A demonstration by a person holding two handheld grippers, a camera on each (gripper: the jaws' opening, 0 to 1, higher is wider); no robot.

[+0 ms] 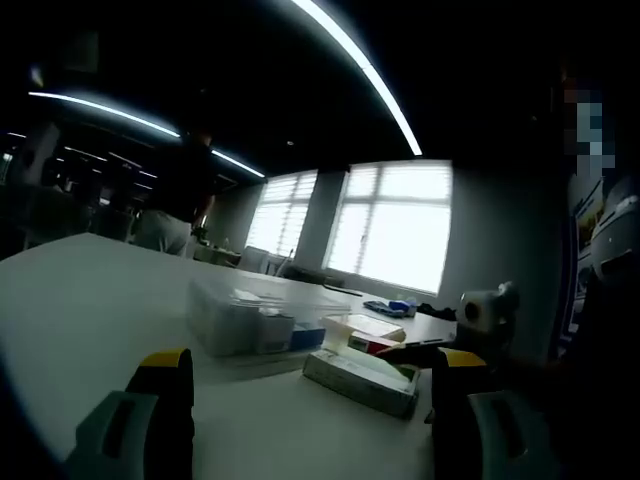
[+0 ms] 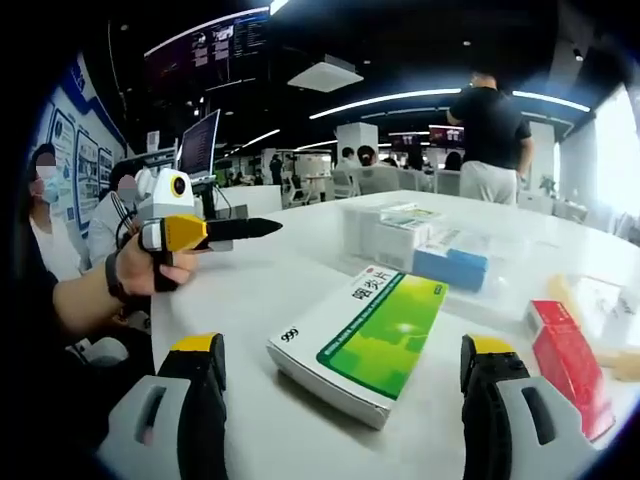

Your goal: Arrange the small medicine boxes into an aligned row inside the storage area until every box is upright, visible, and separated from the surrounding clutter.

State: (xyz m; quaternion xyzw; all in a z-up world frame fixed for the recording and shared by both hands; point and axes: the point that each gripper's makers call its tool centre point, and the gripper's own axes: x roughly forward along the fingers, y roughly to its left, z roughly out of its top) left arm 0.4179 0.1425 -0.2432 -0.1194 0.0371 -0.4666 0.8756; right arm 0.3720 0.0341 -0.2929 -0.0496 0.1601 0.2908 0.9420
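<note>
Table [image 2: 250,290]: white. Large medicine box [image 2: 360,338]: white with a green-to-yellow panel and dark print. Red box [image 2: 570,365]: red with a white edge. Blue box [image 2: 450,268]: blue, inside a clear storage bin [image 2: 400,235]. Left gripper [image 2: 210,232]: yellow and black. Right gripper [image 2: 340,390]: yellow-tipped black jaws, grey bodies.

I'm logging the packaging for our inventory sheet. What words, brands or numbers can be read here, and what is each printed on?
"999": on the white corner of the green and white medicine box, right gripper view.
Large Chinese characters along that box's green edge: too blurred to transcribe.
Red box: print too small to read.
Blue box in the clear container: no legible text.
Wall posters and overhead screen: blurred.
Left gripper view: too dark to read.
</note>
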